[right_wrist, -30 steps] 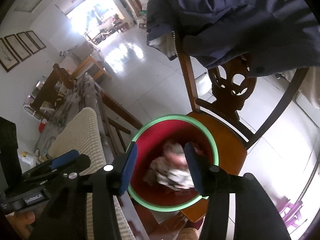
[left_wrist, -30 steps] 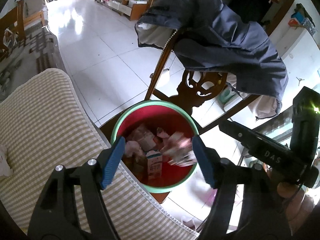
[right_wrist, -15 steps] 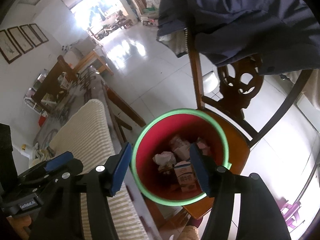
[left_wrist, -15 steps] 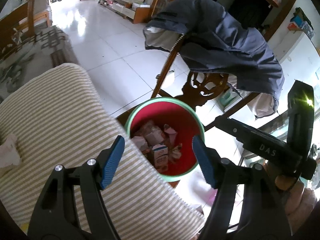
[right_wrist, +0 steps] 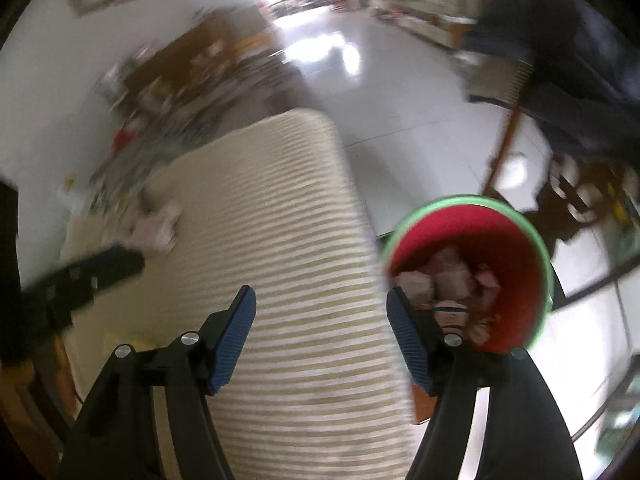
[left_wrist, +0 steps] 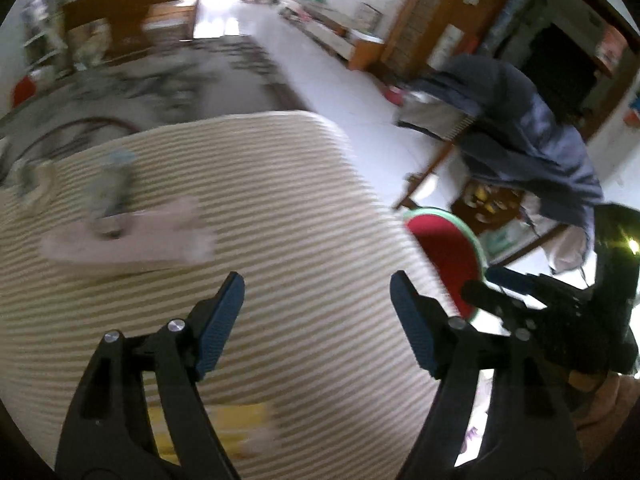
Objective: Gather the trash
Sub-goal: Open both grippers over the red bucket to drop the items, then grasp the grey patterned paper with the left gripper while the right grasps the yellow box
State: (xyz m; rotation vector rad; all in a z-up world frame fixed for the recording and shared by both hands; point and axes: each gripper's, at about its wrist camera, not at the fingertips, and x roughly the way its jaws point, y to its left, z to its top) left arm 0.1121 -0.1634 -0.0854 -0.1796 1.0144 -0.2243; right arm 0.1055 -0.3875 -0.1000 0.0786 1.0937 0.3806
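Observation:
My left gripper [left_wrist: 316, 284] hovers over a beige striped cushion [left_wrist: 300, 184], its jaws opening with nothing between them. Blurred trash lies ahead on the cushion: a flat pink piece [left_wrist: 132, 236], a greenish item [left_wrist: 114, 184] and a yellow wrapper [left_wrist: 224, 428] near the fingers. My right gripper [right_wrist: 320, 300] also hangs over the cushion edge, jaws opening and empty. The red bin with a green rim [right_wrist: 460, 200] stands to its right, with several wrappers and a small carton [right_wrist: 448, 276] inside. The bin [left_wrist: 448, 248] also shows at the cushion's right edge.
A wooden chair draped with a dark blue jacket [left_wrist: 520, 140] stands behind the bin. White tiled floor [right_wrist: 400, 92] lies beyond the cushion. A crumpled pale wad [right_wrist: 156, 224] sits far left on the cushion. A cluttered table and wooden furniture are blurred at the back.
Both grippers swung left from above the bin to over the striped cushion. The wad between the right fingers dropped into the bin, and both pairs of jaws stand wider.

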